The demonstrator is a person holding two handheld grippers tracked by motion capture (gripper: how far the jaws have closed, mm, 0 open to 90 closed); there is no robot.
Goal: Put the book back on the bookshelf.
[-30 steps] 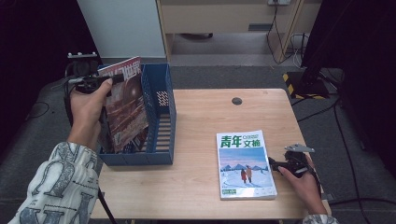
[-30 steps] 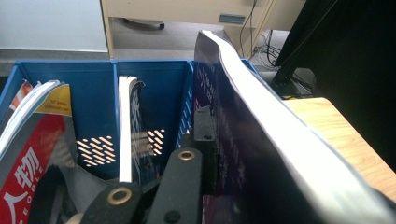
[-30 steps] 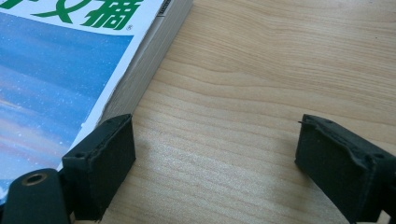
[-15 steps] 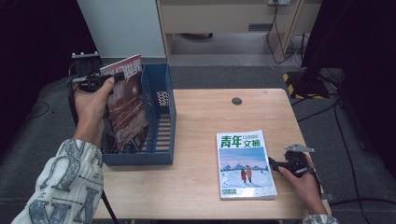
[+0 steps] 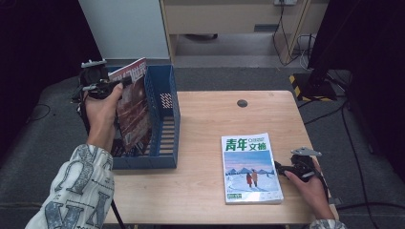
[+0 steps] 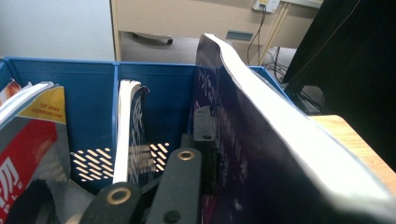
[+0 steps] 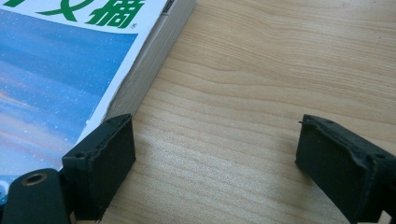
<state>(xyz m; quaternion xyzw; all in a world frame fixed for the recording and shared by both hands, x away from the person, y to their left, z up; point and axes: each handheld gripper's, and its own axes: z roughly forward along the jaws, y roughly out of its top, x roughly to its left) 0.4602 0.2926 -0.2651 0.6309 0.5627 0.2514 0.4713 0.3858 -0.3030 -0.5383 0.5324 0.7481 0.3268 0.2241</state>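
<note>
Wooden table (image 5: 205, 143) up front, with a green-and-white magazine (image 5: 250, 168) lying flat at about 5 o'clock. Right gripper (image 5: 282, 168) sits at its 3 o'clock edge, jaws spread wide with nothing between them. Further back at 9 o'clock, left gripper (image 5: 125, 82) is clamped on a dark magazine (image 5: 135, 112), upright and tilted in the blue file rack (image 5: 171, 125), beside other magazines (image 6: 127, 126).

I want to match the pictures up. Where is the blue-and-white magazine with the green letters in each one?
High view: the magazine lies flat on the wooden table, lower right, beside the right gripper.
Left gripper view: not in it.
Right gripper view: the magazine is upper left.
Shared landmark: the wooden table.
</note>
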